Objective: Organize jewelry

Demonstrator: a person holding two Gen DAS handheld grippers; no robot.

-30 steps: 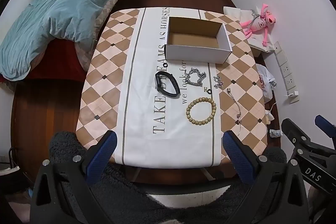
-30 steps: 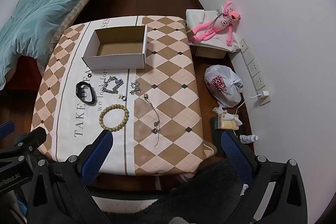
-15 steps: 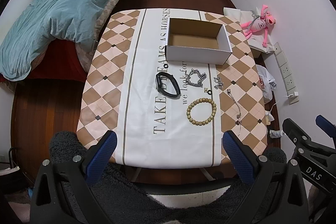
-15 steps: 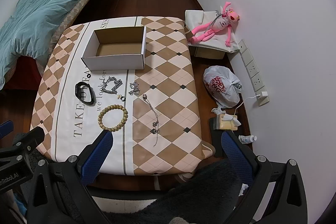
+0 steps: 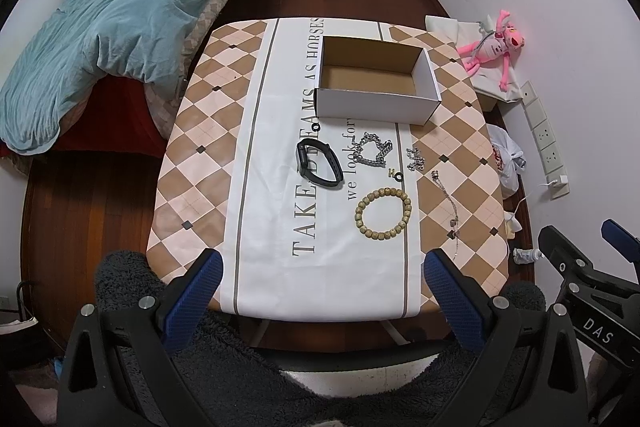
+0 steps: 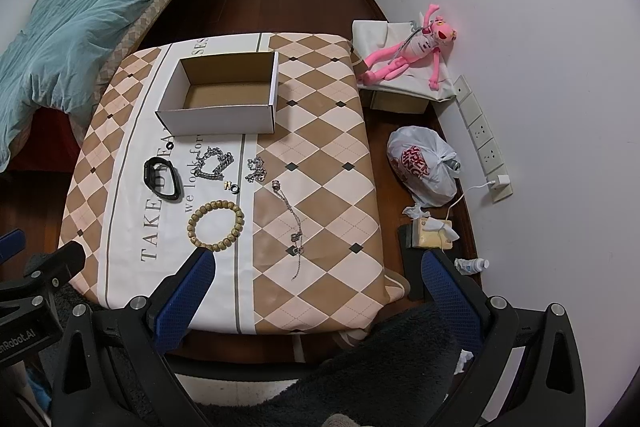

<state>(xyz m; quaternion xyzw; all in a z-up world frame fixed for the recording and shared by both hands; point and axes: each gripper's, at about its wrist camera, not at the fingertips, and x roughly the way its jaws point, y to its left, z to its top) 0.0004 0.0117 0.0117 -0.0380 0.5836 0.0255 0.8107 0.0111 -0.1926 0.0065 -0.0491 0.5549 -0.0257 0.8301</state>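
Task not started: both the left gripper (image 5: 320,291) and right gripper (image 6: 318,289) hover empty, jaws apart. All jewelry lies in front of the empty box (image 5: 376,83). Next move likely means reaching the bead bracelet (image 5: 383,213), nearest piece.

Open white box (image 5: 376,87) — beaded bracelet (image 5: 383,213), chains (image 5: 374,153), black band (image 5: 319,167) lie before it.

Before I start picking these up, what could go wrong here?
The thin chain lies flat and slack, so the right gripper may pinch the tablecloth with it. The tiny rings sit close to the silver chain bracelet, easy to knock or drop short of the box.
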